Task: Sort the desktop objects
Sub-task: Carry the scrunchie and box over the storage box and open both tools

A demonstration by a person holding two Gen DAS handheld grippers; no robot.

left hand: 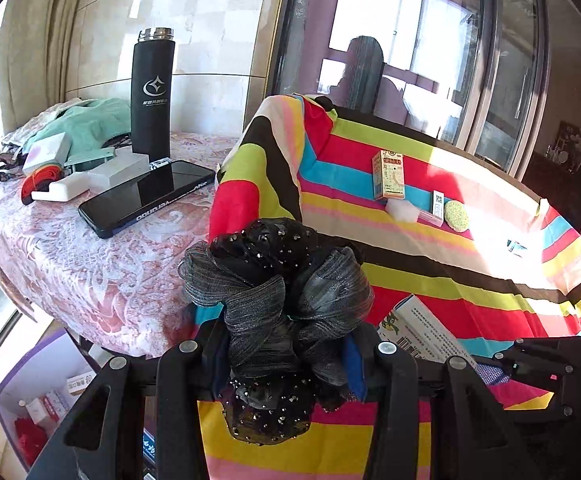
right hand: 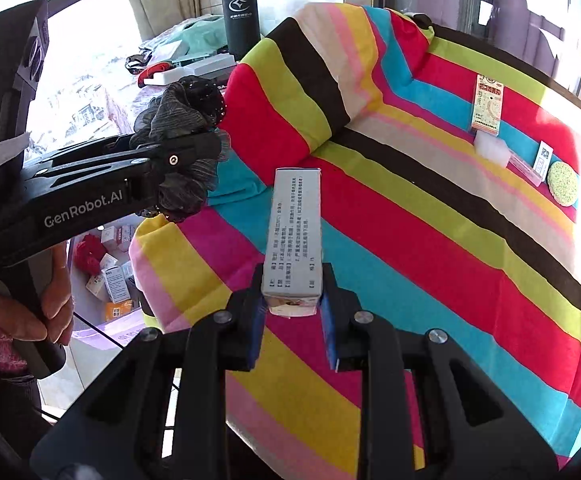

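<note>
a carrying step is judged: left gripper [left hand: 286, 344] is clamped on the black scrunchie [left hand: 278, 280], right gripper [right hand: 292, 304] on the white box [right hand: 294, 236]; next, placement past the desk [right hand: 430, 240] edge.

**Around the sorting area**

A striped, many-coloured cloth [left hand: 430, 264] covers the bench. Beside it, a pink lace cloth [left hand: 102, 272] carries a tall black flask [left hand: 151, 96], upright, with a dark phone [left hand: 146, 198] lying flat just in front. Behind stand a beige curtain [left hand: 34, 44] and glass doors [left hand: 442, 40] holding a dim reflection.
</note>
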